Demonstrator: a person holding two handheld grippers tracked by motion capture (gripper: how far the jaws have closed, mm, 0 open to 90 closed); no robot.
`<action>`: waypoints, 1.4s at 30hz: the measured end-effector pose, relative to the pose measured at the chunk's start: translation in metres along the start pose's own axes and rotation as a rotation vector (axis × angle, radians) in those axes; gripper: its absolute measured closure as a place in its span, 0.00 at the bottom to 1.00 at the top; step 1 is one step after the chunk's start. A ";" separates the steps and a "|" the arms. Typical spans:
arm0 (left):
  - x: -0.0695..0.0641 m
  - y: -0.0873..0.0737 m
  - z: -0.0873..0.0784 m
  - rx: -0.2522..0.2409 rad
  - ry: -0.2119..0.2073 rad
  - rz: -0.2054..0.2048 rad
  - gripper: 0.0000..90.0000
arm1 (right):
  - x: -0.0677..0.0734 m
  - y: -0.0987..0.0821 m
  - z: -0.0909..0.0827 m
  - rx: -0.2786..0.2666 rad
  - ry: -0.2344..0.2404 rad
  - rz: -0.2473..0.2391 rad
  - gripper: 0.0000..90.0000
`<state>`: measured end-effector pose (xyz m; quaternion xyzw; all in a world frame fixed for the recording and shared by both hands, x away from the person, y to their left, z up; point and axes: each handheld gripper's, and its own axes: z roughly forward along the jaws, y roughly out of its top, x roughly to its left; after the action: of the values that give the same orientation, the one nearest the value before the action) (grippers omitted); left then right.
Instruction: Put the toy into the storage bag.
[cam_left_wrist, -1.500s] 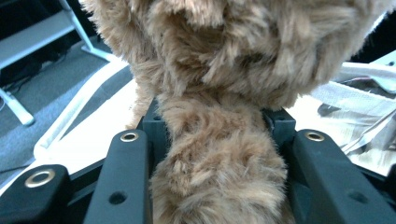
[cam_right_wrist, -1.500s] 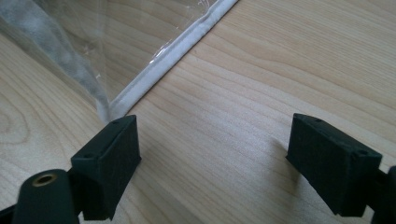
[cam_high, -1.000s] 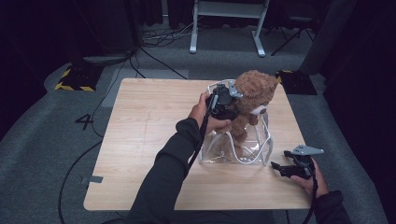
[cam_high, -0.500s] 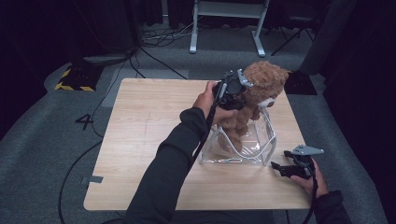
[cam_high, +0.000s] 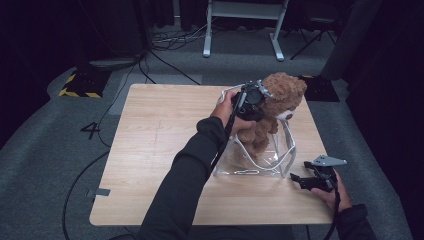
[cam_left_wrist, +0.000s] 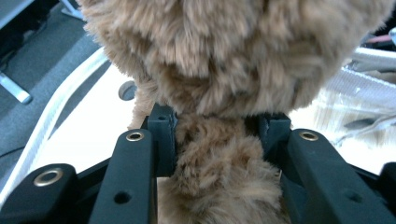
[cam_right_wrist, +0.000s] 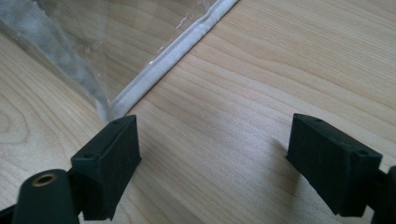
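A: Start with the biggest thing. What is under your hands?

B: You work over a pale wooden table (cam_high: 160, 150) on a grey carpeted floor (cam_high: 55, 150), with cables trailing off at the left. Your two dark sleeves come in from the near edge.

A: And on it?

B: A clear plastic bag (cam_high: 280, 150) with white trim stands open on the right half of the table. Its white-edged corner (cam_right_wrist: 159, 65) lies on the wood just ahead of your right gripper, apart from the jaws.

A: Where is the bear?

B: The brown teddy bear (cam_high: 282, 92) is upright, head above the bag's rim and its lower body down inside the bag's mouth. Its legs show through the clear wall.

A: Your left gripper?

B: Your left gripper (cam_high: 252, 100) comes at the bear from the left and is clamped on it. In the left gripper view the black jaws have just been closing, and they pinch a roll of brown fur (cam_left_wrist: 217, 158) between them, right below the bear's head.

A: And your right?

B: Your right gripper (cam_high: 305, 181) rests low near the table's right front corner, just beside the bag. Its jaws stand wide apart with bare wood (cam_right_wrist: 224, 140) between them, gripping nothing.
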<state>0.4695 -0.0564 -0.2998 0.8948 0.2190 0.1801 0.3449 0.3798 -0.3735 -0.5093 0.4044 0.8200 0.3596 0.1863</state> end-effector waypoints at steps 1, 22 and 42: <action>0.001 -0.003 0.001 0.033 -0.011 0.011 0.66 | 0.000 0.000 0.000 0.000 -0.001 0.000 0.18; 0.008 -0.032 -0.003 0.083 -0.018 0.000 0.60 | 0.000 0.000 0.000 0.000 -0.001 0.001 0.18; 0.008 -0.036 -0.014 0.062 -0.024 0.005 0.45 | 0.000 0.000 0.000 0.000 0.000 0.000 0.18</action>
<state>0.4595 -0.0211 -0.3133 0.9076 0.2180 0.1636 0.3192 0.3798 -0.3735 -0.5092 0.4045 0.8201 0.3595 0.1862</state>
